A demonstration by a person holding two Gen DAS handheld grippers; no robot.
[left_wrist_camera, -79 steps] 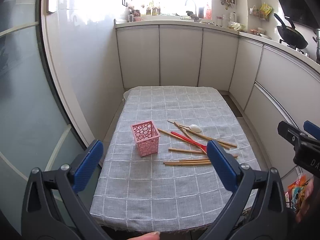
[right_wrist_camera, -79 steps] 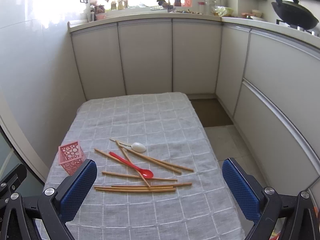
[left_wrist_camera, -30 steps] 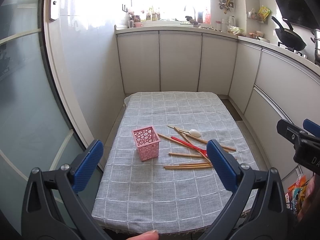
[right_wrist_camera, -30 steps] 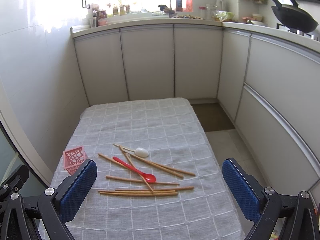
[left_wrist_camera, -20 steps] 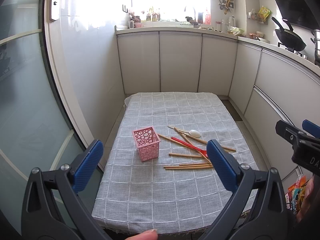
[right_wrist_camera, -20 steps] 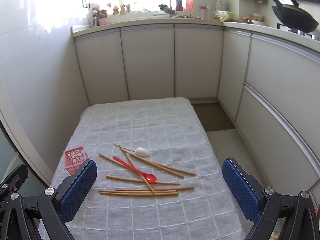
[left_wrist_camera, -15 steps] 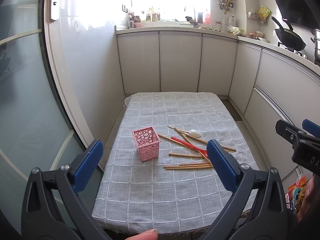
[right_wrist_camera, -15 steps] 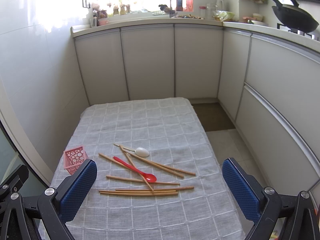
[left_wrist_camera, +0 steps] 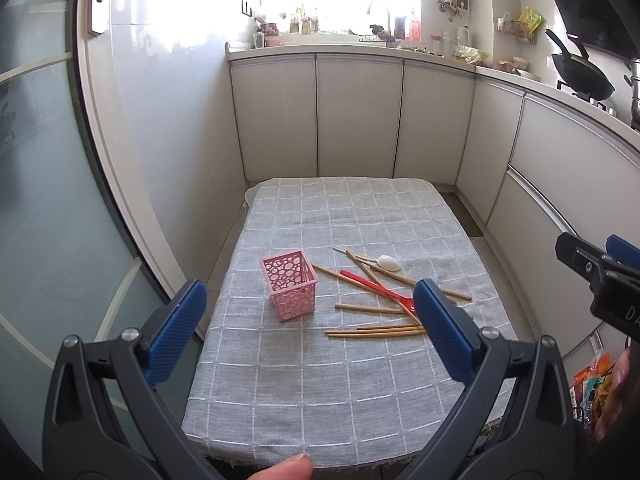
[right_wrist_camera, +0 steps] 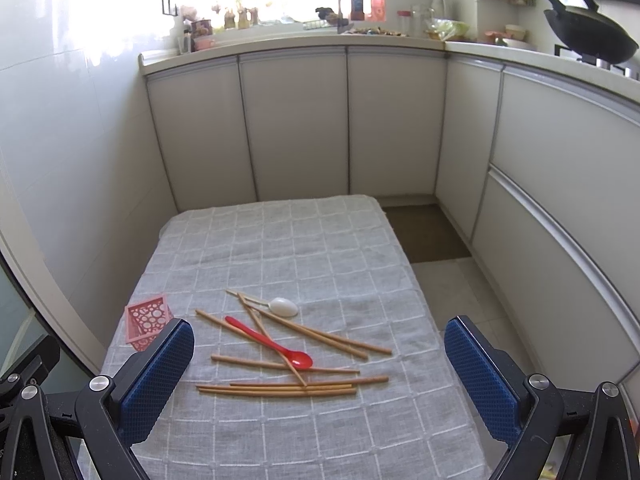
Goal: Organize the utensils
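Note:
A pink perforated holder (left_wrist_camera: 290, 284) stands upright on the grey checked tablecloth (left_wrist_camera: 320, 380); it also shows in the right wrist view (right_wrist_camera: 146, 322). To its right lie several wooden chopsticks (left_wrist_camera: 376, 330) (right_wrist_camera: 276, 390), a red spoon (left_wrist_camera: 378, 290) (right_wrist_camera: 272, 344) and a white spoon (left_wrist_camera: 389, 263) (right_wrist_camera: 283, 306), loosely crossed. My left gripper (left_wrist_camera: 308, 312) is open and empty, held above the table's near edge. My right gripper (right_wrist_camera: 318, 354) is open and empty, above the near right side; its body shows at the right of the left wrist view (left_wrist_camera: 600, 280).
White kitchen cabinets (left_wrist_camera: 356, 120) run behind and along the right. A glass sliding door (left_wrist_camera: 48, 220) stands on the left. A black wok (right_wrist_camera: 588, 46) sits on the counter at the back right. Floor and a brown mat (right_wrist_camera: 424, 232) lie right of the table.
Both grippers have drawn back and up a little, so the table looks slightly farther away. In the last second hardly anything moved. The utensils and holder lie as before.

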